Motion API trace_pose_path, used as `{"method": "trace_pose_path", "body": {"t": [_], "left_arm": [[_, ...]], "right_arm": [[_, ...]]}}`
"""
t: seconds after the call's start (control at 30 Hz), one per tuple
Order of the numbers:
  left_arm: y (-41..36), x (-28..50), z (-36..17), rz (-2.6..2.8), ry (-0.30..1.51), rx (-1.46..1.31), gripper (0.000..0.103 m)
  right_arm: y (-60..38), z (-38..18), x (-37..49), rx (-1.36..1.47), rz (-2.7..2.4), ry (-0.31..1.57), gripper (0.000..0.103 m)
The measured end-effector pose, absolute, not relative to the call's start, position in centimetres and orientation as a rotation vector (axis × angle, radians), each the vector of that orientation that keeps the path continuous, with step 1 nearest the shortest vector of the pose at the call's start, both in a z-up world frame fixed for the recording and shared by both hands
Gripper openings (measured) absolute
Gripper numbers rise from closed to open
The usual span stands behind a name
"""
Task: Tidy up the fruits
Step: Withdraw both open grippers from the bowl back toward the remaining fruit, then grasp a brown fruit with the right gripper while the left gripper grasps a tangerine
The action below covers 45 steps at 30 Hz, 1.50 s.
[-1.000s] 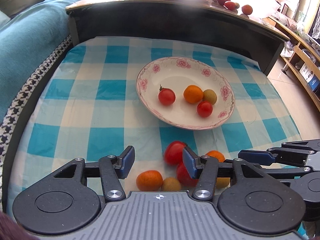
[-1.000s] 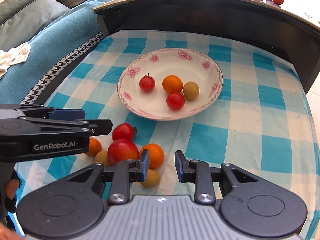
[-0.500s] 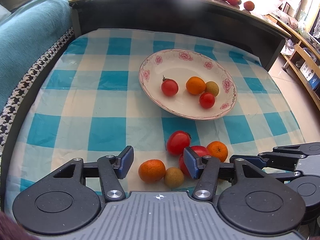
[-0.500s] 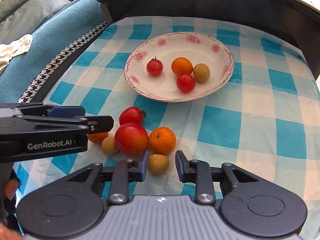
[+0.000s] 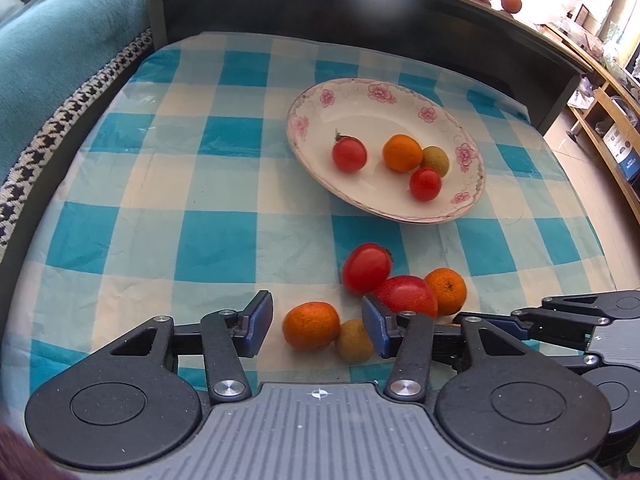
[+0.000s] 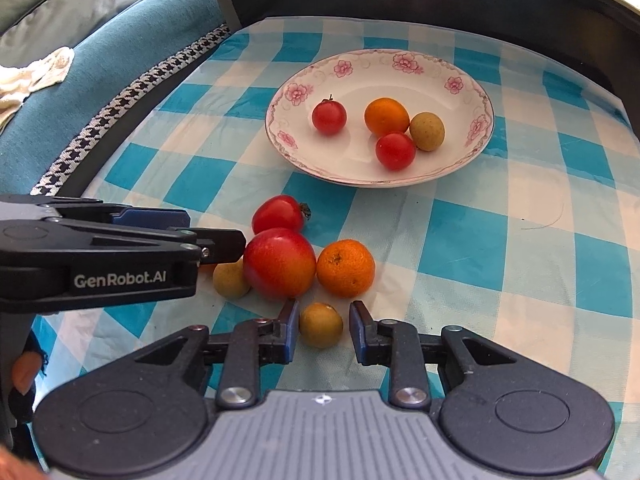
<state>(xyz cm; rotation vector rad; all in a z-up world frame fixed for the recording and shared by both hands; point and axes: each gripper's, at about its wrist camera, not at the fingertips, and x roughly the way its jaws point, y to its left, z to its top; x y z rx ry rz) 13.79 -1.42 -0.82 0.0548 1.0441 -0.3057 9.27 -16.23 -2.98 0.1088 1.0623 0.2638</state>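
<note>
Quickly, the counts first:
- One floral plate [image 6: 474, 92] sat on the far half of the cloth and held four fruits: two cherry tomatoes [image 6: 329, 117], one orange [image 6: 386, 116] and one small brown fruit [image 6: 427, 131].
- Six loose fruits lay clustered on the cloth just in front of the plate: one stemmed tomato [image 6: 278, 214], one larger red fruit [image 6: 279, 262], two mandarins [image 5: 311, 325] and two small brown ones [image 6: 321, 325].
- The surface was a blue-and-white checked cloth [image 5: 216, 248]. A dark raised table edge [image 5: 360, 12] ran behind it, a teal sofa cover [image 5: 60, 52] lay at the left and wooden shelves [image 5: 612, 120] stood at the right.
- The left gripper [image 5: 316, 308] was open and its jaws had just been closing. A mandarin and a brown fruit sat between them, ungripped.
- The right gripper [image 6: 324, 308] was set narrow around the nearest brown fruit. A gap showed on one side, and the other pad possibly touched it.
</note>
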Motion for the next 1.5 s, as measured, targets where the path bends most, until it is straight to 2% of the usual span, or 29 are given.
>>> {"method": "trace_pose_path", "body": {"t": [0.37,0.6,1.37,1.5], "left_arm": [[-1.4,14.7,-2.2,-0.294,1.089,0.035,0.053],[-1.2,14.5,-2.0,-0.285,1.088,0.049,0.041],[-1.7,9.8,-2.2,-0.300,1.088,0.149,0.043],[-1.8,9.8,-2.2,-0.311,1.088,0.145,0.051]], "right_arm": [[-16.4,-3.0,9.4,0.117,0.266,1.065,0.029],[-16.2,-2.9,9.3,0.090,0.256,1.068,0.026],[-17.0,-2.7,5.4,0.055,0.214,1.088,0.026],[-17.1,-2.7,5.6,0.060,0.213,1.091,0.027]]}}
